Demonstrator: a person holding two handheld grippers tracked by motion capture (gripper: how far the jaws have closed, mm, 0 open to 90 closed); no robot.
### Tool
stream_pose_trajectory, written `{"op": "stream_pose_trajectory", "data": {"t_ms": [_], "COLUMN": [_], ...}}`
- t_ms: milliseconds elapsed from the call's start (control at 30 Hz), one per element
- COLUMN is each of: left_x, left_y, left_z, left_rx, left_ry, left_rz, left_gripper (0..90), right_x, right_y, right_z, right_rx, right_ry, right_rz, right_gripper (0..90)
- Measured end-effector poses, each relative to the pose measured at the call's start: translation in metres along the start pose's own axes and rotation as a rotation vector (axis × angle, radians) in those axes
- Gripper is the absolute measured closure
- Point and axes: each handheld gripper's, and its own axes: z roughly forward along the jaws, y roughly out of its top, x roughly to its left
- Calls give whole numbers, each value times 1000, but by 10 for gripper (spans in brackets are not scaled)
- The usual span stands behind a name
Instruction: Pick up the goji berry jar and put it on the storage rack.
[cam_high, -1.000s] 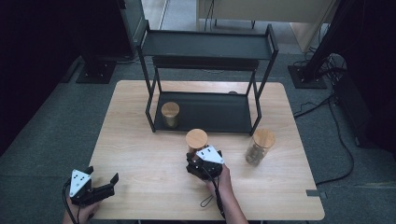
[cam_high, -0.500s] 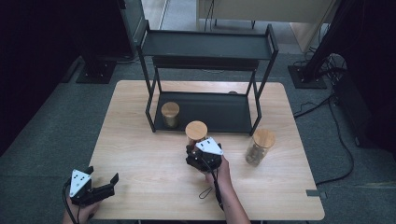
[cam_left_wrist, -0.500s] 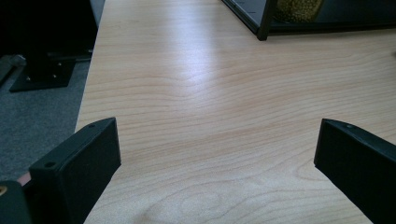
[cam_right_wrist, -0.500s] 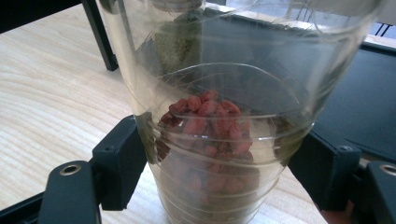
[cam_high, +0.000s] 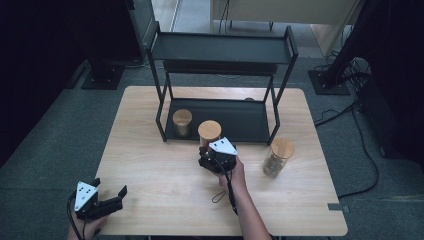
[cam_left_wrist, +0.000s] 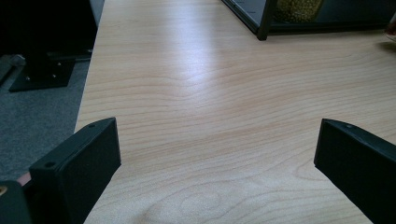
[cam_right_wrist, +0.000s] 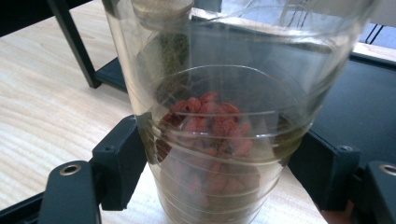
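Observation:
A glass jar of red berries (cam_right_wrist: 219, 116) with a wooden lid (cam_high: 209, 131) stands upright between the jaws of my right gripper (cam_right_wrist: 223, 168), which is shut on its lower part. In the high view my right gripper (cam_high: 211, 150) holds that jar just in front of the lower shelf of the black two-tier rack (cam_high: 240, 120). My left gripper (cam_high: 109, 187) rests at the table's front left corner. In its own view my left gripper (cam_left_wrist: 219, 154) is open, with bare wood between the jaws.
A second lidded jar (cam_high: 182, 121) stands on the rack's lower shelf at the left. A third lidded jar (cam_high: 277, 156) stands on the table right of the rack's front right post. The wooden table (cam_high: 150, 165) is bare between the two grippers.
My right gripper has carried the jar away from the person and toward the rack's lower shelf, rising a little. The left gripper has stayed in place.

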Motion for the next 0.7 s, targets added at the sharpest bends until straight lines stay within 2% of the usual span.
{"op": "stream_pose_trajectory", "data": {"t_ms": [700], "left_x": [0], "left_y": [0], "left_z": [0], "left_rx": [-5], "left_ry": [-2], "left_rz": [-4], "left_gripper": [5], "right_x": [-10], "right_y": [25], "right_z": [33], "right_rx": [10], "right_ry": [-33], "right_rz": [2], "right_gripper": [249]}}
